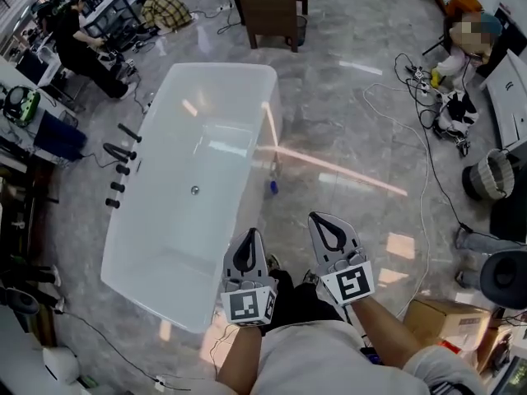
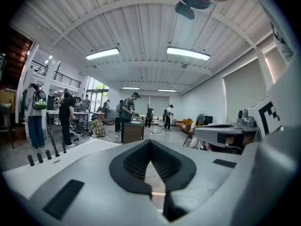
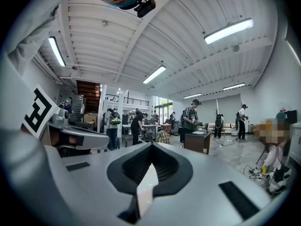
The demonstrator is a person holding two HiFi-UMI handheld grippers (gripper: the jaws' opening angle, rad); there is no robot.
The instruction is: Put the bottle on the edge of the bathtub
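Note:
A white freestanding bathtub [image 1: 247, 76] stands on the grey marble floor in the head view. A small blue object [image 1: 272, 188], which may be the bottle, lies on the floor by the tub's right side. Both grippers hang close to the person's body, below the tub's near right corner. My left gripper [image 1: 247, 239] is shut with nothing between its jaws. To its right, my right gripper [image 1: 324, 220] is likewise shut and holds nothing. Each gripper view looks level across the hall, with the left gripper [image 2: 150, 142] and the right gripper [image 3: 151, 146] showing jaws pressed together.
Black tap fittings [image 1: 120, 151] stand along the tub's left side. A dark wooden cabinet [image 1: 268, 11] is beyond the tub. Cables [image 1: 428, 155] trail over the floor at right, near a cardboard box [image 1: 436, 319]. People work at desks [image 1: 82, 39] at the back left.

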